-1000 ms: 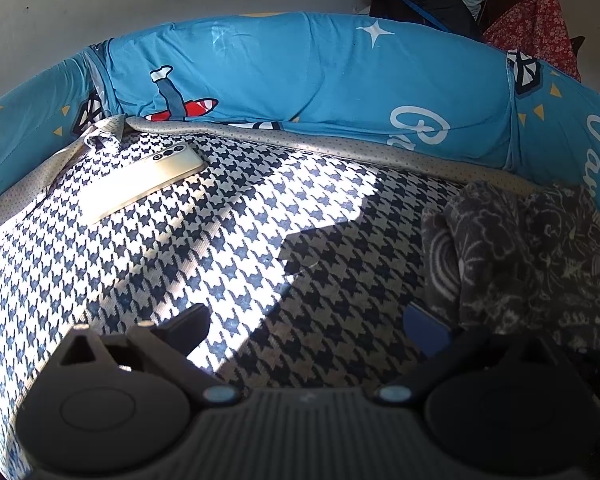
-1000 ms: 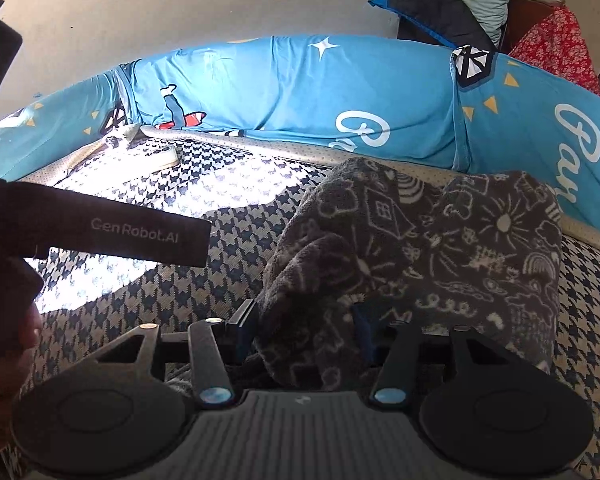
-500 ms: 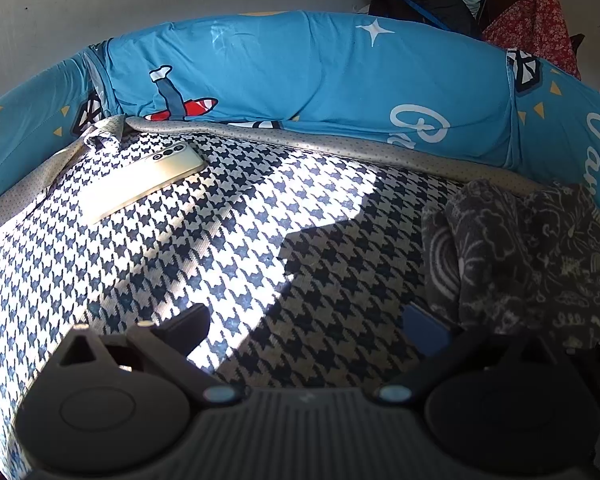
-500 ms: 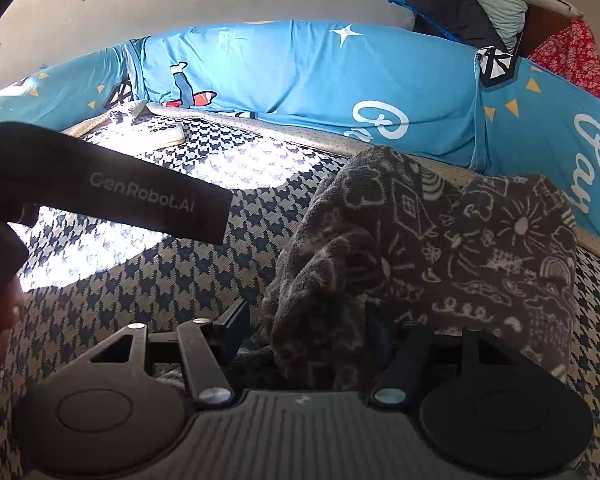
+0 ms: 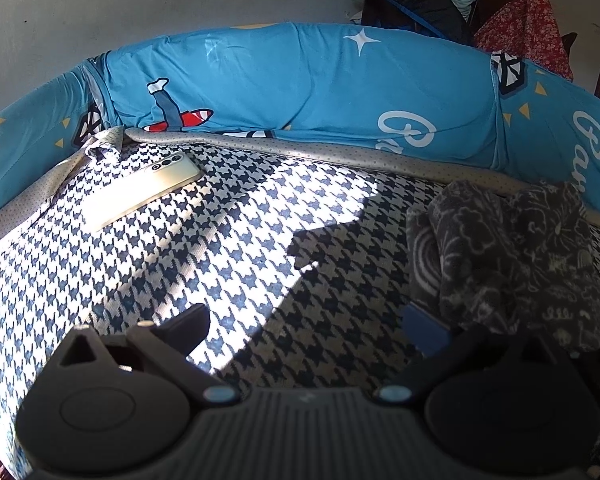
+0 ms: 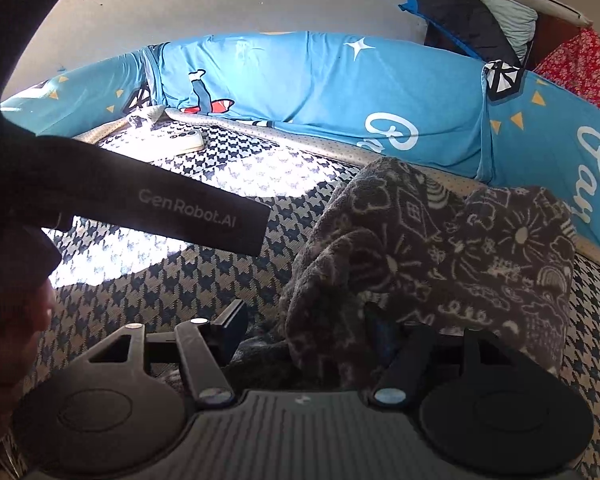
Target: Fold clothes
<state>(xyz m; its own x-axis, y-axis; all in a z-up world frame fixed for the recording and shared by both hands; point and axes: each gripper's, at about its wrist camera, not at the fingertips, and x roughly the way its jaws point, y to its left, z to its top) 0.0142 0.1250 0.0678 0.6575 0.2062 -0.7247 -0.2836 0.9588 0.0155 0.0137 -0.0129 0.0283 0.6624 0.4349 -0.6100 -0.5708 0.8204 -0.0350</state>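
One garment [image 6: 440,252], a dark fleece piece with a pale doodle print, is lying bunched on the houndstooth bed cover [image 5: 220,248], close to the blue bolster [image 5: 320,92] at the far edge. You are holding the right gripper [image 6: 304,324] with its fingers set wide, a hanging fold of the fleece lying between them; from this angle they appear to be straddling the cloth and not yet pinching it. You are keeping the left gripper [image 5: 304,320] spread over bare cover, its right finger just beside the garment's edge. The cloth is sitting as a rumpled mound with no flat panels or squared edges, so the folding is not finished: flattening and squaring are remaining. A phone [image 5: 140,188] is lying well apart in the sunlit corner.
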